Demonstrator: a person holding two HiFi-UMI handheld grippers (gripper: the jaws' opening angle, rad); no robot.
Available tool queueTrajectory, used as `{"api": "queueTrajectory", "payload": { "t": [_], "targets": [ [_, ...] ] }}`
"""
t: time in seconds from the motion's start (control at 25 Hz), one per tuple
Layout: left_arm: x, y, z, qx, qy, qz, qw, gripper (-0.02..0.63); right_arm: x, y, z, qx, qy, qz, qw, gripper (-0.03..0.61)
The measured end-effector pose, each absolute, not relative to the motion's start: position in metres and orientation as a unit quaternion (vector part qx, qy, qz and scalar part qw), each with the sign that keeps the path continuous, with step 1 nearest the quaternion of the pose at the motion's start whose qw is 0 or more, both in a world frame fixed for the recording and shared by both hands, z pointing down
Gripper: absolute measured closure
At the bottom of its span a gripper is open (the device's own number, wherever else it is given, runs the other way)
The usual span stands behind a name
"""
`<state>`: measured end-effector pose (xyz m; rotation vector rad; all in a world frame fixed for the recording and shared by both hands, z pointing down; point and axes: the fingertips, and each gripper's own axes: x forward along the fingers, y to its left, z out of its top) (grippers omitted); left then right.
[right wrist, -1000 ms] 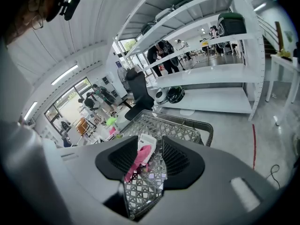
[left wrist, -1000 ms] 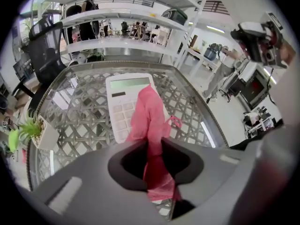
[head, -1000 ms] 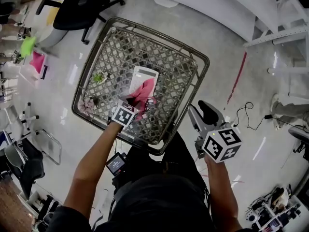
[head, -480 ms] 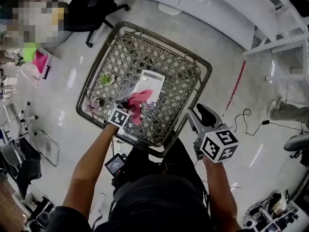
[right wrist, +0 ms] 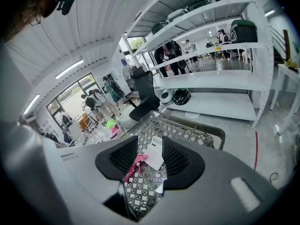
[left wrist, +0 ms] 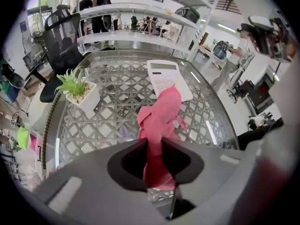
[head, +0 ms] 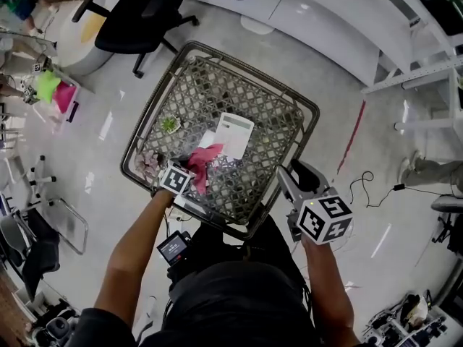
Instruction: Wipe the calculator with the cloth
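Note:
A white calculator [head: 234, 134] lies flat on the glass-topped lattice table [head: 278, 114]. The pink cloth [head: 204, 161] hangs bunched just near-left of it, and its far tip reaches the calculator's [left wrist: 166, 76] near edge. My left gripper [head: 187, 172] points steeply down over the table's near-left part. Its jaws [left wrist: 157, 158] pinch the cloth [left wrist: 159, 121] and are opening. My right gripper [head: 293, 183] is held off the table's near-right corner with its jaws apart and nothing between them. In the right gripper view [right wrist: 150, 161], the calculator [right wrist: 154, 156] and cloth [right wrist: 136, 165] lie far off.
A small potted plant [head: 170, 124] and a pinkish dried bunch [head: 147, 163] stand on the table's left side. A black office chair [head: 141, 20] stands beyond it. White shelving [head: 325, 13] runs along the back. A cable [head: 365, 168] lies on the floor at right.
The left gripper has dragged the cloth off the calculator toward the table's near-left; the calculator's face is now uncovered. The right gripper has shifted a little beside the table.

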<state>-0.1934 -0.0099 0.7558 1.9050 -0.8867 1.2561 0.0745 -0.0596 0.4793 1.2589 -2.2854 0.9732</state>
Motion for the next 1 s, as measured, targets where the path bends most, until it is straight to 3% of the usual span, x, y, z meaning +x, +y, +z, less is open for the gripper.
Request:
{"api": "queueTrajectory", "payload": {
  "t": [0.4,1.0],
  "targets": [
    [-0.204,0.01,0.748,0.748,-0.315,0.441,0.383,0.433,0.052,-0.054,0.477,0.436,-0.812,0.343,0.182,0.419],
    [-0.233,0.022,0.709,0.774,-0.316,0.399,0.377,0.426,0.019,-0.045,0.48,0.42,-0.815,0.349,0.195,0.419]
  ]
}}
